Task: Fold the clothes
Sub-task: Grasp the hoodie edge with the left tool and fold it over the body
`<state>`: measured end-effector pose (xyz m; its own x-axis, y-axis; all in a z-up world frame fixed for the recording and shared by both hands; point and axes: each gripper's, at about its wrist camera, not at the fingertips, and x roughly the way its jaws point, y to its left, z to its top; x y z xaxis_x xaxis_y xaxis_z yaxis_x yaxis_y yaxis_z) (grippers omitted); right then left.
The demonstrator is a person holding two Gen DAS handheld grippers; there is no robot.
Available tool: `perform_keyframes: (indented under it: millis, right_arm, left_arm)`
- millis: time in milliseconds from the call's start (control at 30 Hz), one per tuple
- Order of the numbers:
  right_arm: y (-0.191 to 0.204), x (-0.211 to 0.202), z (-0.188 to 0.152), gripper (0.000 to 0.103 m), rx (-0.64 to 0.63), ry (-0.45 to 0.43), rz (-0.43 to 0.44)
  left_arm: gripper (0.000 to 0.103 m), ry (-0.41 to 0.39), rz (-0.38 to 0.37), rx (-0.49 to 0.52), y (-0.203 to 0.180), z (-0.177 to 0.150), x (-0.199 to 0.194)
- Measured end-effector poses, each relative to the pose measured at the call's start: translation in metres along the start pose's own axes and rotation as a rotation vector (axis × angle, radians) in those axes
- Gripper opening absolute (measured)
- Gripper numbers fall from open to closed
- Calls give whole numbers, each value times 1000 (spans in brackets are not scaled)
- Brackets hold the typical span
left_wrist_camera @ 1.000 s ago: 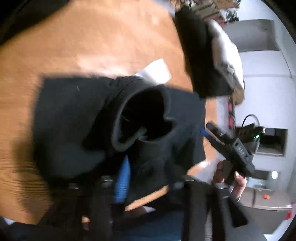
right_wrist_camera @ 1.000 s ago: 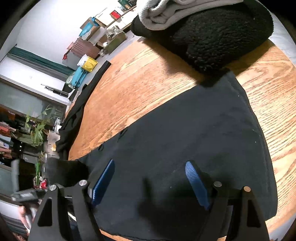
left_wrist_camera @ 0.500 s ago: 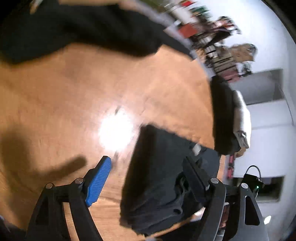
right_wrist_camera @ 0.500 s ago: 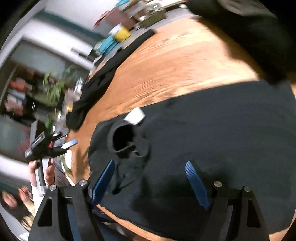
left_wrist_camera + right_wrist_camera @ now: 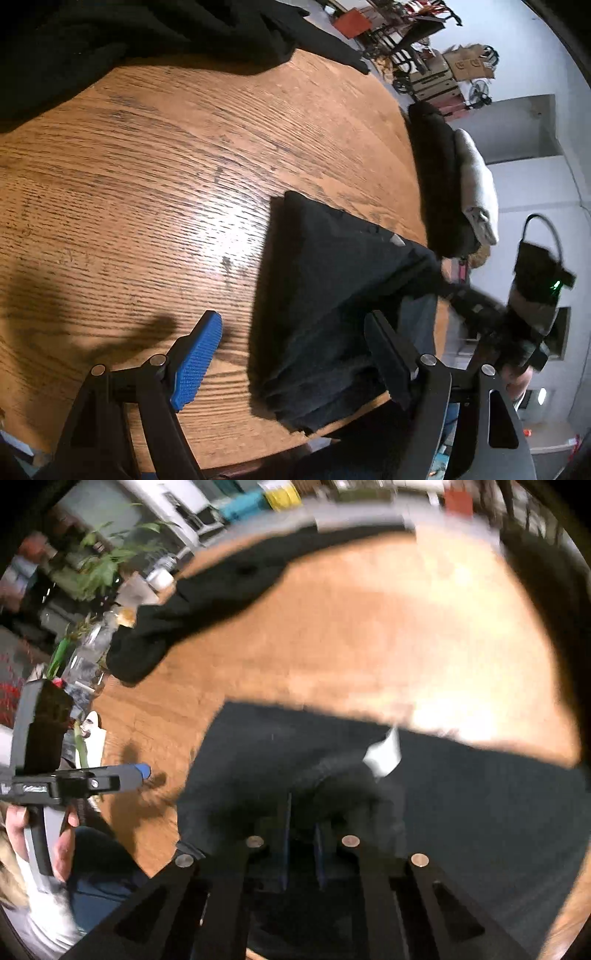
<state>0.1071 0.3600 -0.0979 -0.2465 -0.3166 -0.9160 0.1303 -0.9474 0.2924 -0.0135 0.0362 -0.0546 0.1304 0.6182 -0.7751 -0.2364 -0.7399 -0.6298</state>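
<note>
A round wooden table (image 5: 155,155) carries everything — a folded black garment (image 5: 325,295) at its near edge, a dark crumpled garment (image 5: 110,33) at the far side, and a black fleece (image 5: 436,177) topped with grey cloth (image 5: 476,184).

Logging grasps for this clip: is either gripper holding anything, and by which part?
The right gripper pinches the black garment near its collar, beside the white tag. The left gripper is open, holding nothing.

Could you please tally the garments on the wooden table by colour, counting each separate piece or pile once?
Black: 3 - the black shirt being folded, the loose black garment at the far edge, the black fleece.
Grey: 1 - the grey folded garment on the fleece.
Total: 4
</note>
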Motion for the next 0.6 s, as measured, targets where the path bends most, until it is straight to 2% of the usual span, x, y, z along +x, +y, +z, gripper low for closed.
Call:
perform_keyframes:
  millis: [67,133,167,200,233,300,333,400,467,533,600]
  right_arm:
    - [-7,-19,6,12,-29,-62,-78]
    - [-22,-15,9,16,-34,-80,-290]
    - [-31,-11,7,26,-20,-71,-370]
    - [-40,-5,2,43,17,-39,-384]
    - [-48,-2,-4,48,59,-17,-374]
    - [-55,-7,-24,69,138,-26,-230]
    - [-56,-9,-35,71,169,-30,-162]
    - [-57,-11,-56,72,228,-23,-102]
    - [-56,-11,-75,72,280,-8,-48]
    - [-51,-8,-88,72,297,6,4]
    - [-48,-5,-87,70,281,17,0]
  left_arm:
    - [80,29,3,9,0,-1,3]
    - [80,59,17,13,0,-4,8]
    - [80,73,24,17,-1,-6,10]
    - [80,84,32,21,-1,-8,12]
    - [80,89,39,25,-2,-11,14]
    - [80,103,53,38,-3,-15,17]
    - [80,111,60,44,-4,-17,18]
    - [80,122,67,45,-5,-20,21]
    - [80,112,42,52,-10,-21,19]
    - [80,68,-37,79,-27,-19,12]
    - [80,31,-123,121,-49,-19,9]
